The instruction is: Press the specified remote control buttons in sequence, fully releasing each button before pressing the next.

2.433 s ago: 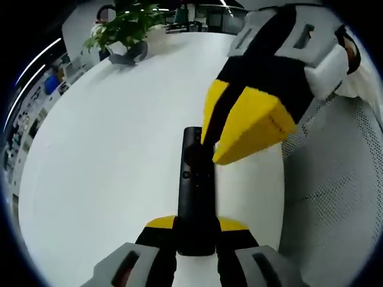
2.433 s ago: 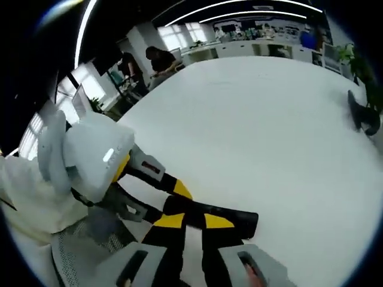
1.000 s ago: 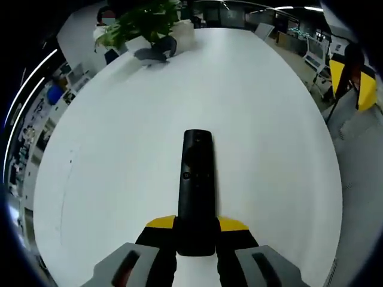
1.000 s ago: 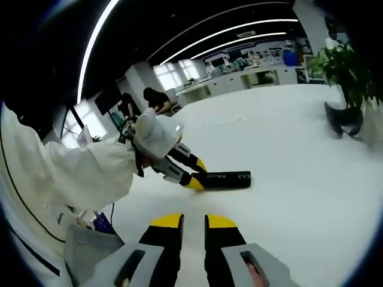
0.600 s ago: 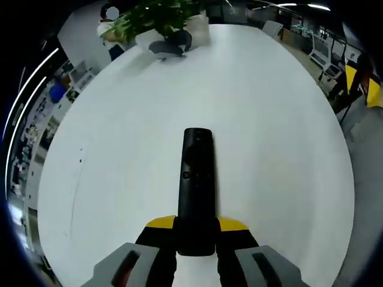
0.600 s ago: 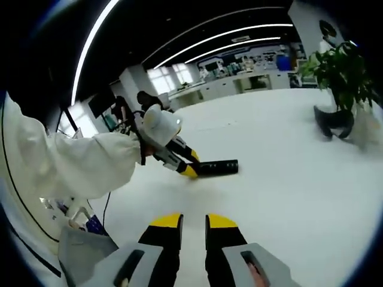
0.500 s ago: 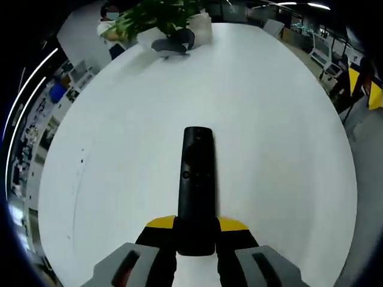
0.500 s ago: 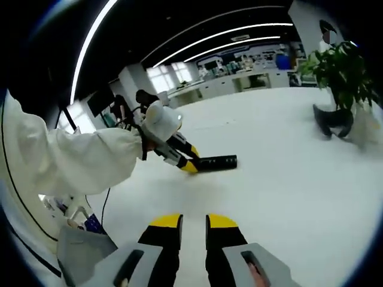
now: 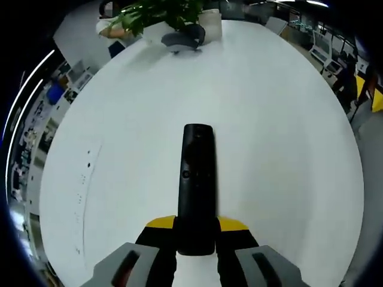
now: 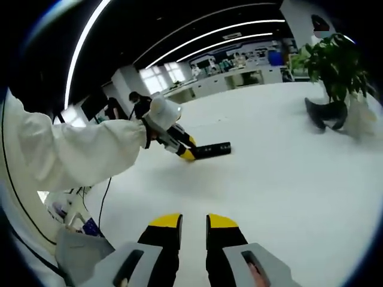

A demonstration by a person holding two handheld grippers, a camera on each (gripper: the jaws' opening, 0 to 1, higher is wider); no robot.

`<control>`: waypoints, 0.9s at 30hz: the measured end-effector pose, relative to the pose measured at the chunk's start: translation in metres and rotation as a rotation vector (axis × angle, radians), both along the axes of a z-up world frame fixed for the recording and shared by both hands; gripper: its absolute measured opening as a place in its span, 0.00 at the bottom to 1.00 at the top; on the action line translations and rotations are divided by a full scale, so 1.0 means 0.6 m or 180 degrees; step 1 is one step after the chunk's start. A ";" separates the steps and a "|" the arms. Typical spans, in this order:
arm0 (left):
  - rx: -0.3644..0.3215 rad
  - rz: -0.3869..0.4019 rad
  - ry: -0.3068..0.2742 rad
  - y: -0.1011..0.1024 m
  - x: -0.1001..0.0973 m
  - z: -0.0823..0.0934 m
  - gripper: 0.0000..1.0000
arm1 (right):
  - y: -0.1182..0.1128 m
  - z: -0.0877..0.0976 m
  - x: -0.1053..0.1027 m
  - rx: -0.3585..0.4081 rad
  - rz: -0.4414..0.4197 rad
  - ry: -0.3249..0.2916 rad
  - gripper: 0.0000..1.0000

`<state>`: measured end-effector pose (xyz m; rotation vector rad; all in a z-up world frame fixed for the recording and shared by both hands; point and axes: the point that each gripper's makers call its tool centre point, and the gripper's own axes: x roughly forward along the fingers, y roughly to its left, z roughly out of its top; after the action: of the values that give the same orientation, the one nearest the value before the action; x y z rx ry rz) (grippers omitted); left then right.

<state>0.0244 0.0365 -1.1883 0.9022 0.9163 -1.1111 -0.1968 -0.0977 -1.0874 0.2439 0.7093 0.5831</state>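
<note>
The black remote (image 9: 197, 179) points away from me over the white table (image 9: 119, 119), its near end clamped between the yellow tips of my left gripper (image 9: 196, 223). Small buttons show on its upper face. In the right gripper view, the left gripper (image 10: 187, 154) holds the remote (image 10: 210, 149) level above the table, on the end of a white sleeve (image 10: 78, 158). My right gripper (image 10: 194, 219) is well back from the remote, its yellow jaws close together with nothing between them.
A potted plant (image 10: 332, 57) and a dark curved object (image 10: 323, 113) stand at the far end of the table; both also appear as the plant (image 9: 158, 12) and dark object (image 9: 182, 40). Office desks and a person (image 10: 140, 104) lie beyond.
The right gripper, whose tip was on the remote's buttons 2.4 s ago, has pulled far back from it. The left gripper keeps its hold on the remote.
</note>
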 end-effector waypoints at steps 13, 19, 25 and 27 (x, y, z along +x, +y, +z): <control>-0.0005 -0.0036 0.0106 -0.002 0.002 -0.002 0.26 | -0.013 0.007 0.001 0.0010 -0.0086 -0.0010 0.15; 0.0046 0.0311 -0.0134 0.028 0.022 0.010 0.39 | -0.011 0.025 -0.003 0.0003 -0.0075 -0.0091 0.16; -0.0268 0.0667 -0.0071 0.034 -0.002 0.061 0.47 | -0.022 0.042 -0.003 -0.0015 -0.0213 -0.0330 0.30; -0.0349 0.0715 -0.0095 0.039 -0.017 0.076 0.50 | -0.025 0.045 -0.003 -0.0015 -0.0252 -0.0387 0.37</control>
<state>0.0141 0.0601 -1.1427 0.7056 0.8997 -0.9429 -0.1985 -0.1129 -1.0602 0.2292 0.5810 0.5162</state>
